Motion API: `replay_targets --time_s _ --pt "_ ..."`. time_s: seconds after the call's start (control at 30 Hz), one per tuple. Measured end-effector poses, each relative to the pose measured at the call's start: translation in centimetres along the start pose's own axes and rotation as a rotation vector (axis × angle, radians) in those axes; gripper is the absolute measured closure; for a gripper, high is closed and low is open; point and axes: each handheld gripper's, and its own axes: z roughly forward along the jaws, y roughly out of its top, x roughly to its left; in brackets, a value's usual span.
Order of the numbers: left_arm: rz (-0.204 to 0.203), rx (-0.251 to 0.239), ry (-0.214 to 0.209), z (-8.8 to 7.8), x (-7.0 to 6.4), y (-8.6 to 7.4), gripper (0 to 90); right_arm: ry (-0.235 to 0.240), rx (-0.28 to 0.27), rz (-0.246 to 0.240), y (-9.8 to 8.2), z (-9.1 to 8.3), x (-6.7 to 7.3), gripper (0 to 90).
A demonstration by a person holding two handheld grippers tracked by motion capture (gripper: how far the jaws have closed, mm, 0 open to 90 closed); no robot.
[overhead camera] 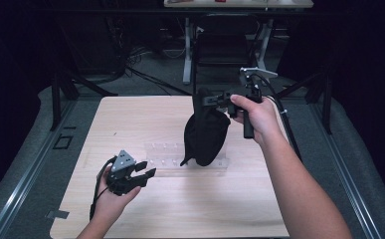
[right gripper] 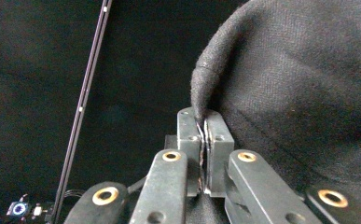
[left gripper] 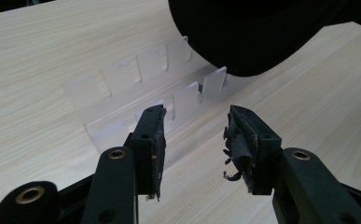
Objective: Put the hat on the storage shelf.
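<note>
A black cloth cap (overhead camera: 206,132) hangs above the table, pinched at its top edge by my right gripper (overhead camera: 206,101), which is shut on it. In the right gripper view the jaws press together on the cap's hem (right gripper: 201,93), and the black fabric (right gripper: 304,93) drapes to the right. A clear plastic slotted rack (overhead camera: 165,154) lies on the wooden table (overhead camera: 180,209) under the cap's lower end. My left gripper (overhead camera: 145,170) rests low at the rack's left end, open with nothing between its fingertips (left gripper: 197,133). The rack (left gripper: 141,88) and the cap's rounded bottom (left gripper: 248,32) lie ahead of it.
The table's pale wood top has bare room in front and to the left. Beyond its far edge stand a dark chair (overhead camera: 225,40), a desk with white legs (overhead camera: 187,55) and floor cables. Dark tripod legs (overhead camera: 63,89) stand at the left.
</note>
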Motion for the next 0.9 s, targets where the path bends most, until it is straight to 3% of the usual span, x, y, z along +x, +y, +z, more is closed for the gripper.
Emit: replay_targets --time_s 0.9 --pt "0.09 -0.01 -0.073 2.1 -4.0 4.0 62.3 0.006 -0.003 -0.001 -0.2 0.6 0.3 87.5"
